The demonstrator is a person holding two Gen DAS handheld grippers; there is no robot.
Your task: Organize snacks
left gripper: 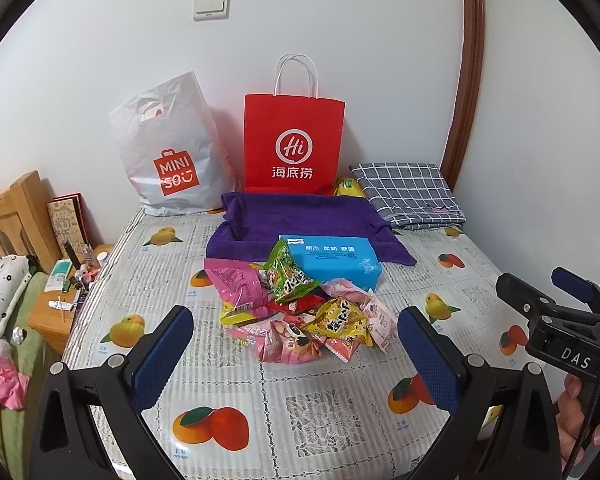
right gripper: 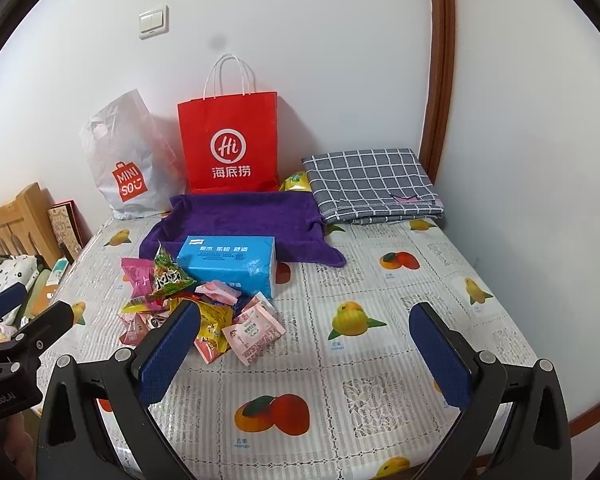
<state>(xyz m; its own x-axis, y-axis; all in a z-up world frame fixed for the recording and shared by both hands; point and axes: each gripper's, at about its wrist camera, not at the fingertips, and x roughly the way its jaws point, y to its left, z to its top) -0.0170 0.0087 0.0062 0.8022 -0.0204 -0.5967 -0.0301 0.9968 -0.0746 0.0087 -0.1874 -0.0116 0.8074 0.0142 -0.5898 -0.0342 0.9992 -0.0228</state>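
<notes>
The job looks to be at its opening step: nothing is being lifted, and the snack pile (left gripper: 300, 312) is lying loose on the desk (left gripper: 300, 420), heaped against the near side of the blue tissue box (left gripper: 332, 258). Both tools are hovering above the desk with fingers spread wide and nothing between them. The left tool (left gripper: 296, 352) is facing the pile head-on, the packets sitting at its twelve o'clock, just beyond the fingertips. The right tool (right gripper: 304, 352) is hanging further to the side, so the pile is lying at about its ten o'clock, partly behind its left finger. The next move is likely calling for one tool to drop onto a single top packet, perhaps the green one (left gripper: 290, 276), and carry it towards the purple towel (left gripper: 300, 220) or the red bag (left gripper: 294, 144) at twelve o'clock behind the box
</notes>
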